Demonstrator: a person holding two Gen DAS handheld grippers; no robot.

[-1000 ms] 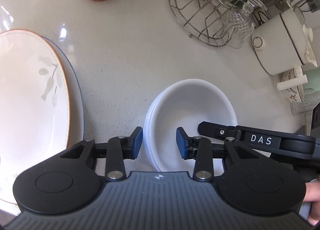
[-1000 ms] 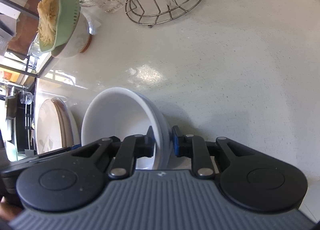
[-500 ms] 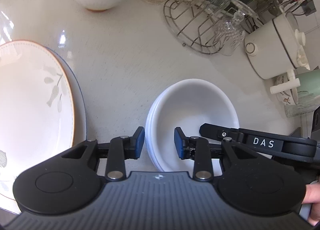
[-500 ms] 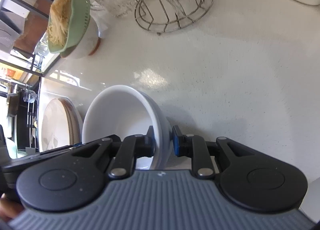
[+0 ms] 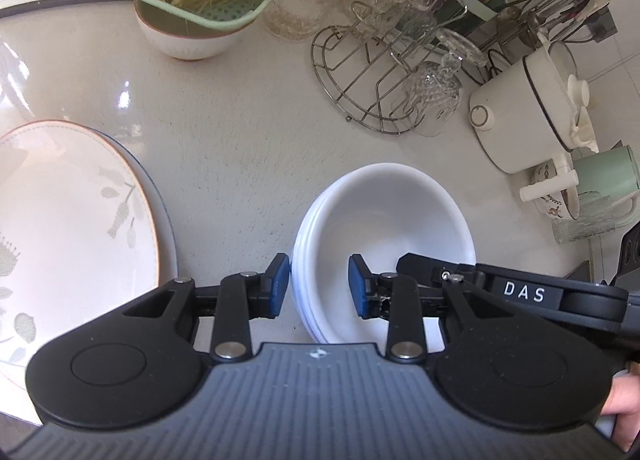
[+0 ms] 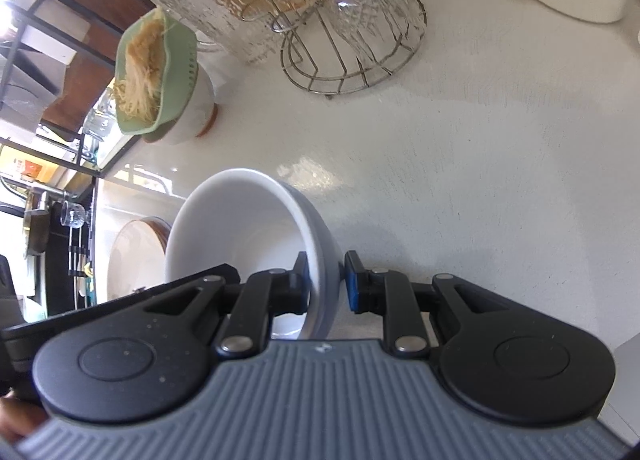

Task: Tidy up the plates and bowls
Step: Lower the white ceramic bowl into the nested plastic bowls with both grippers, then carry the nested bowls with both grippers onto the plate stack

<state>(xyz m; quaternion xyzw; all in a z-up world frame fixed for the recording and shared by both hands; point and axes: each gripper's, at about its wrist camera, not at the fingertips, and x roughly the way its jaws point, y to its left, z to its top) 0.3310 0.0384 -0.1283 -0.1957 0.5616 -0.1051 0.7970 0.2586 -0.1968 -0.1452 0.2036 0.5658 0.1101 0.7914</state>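
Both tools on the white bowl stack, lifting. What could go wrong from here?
1. The bowls are a nested stack gripped only at the rims: left tool on one side, right tool opposite. Uneven lifting could tilt it and let a bowl slip.
2. In the left view the pads look loose around the rim, so that grip may be weak.
3. The plates and glass rack are close; a swing could strike them.

Bright daylight glares off a pale speckled countertop beside dark shelving.

White letters "DAS" on the black arm of the right gripper
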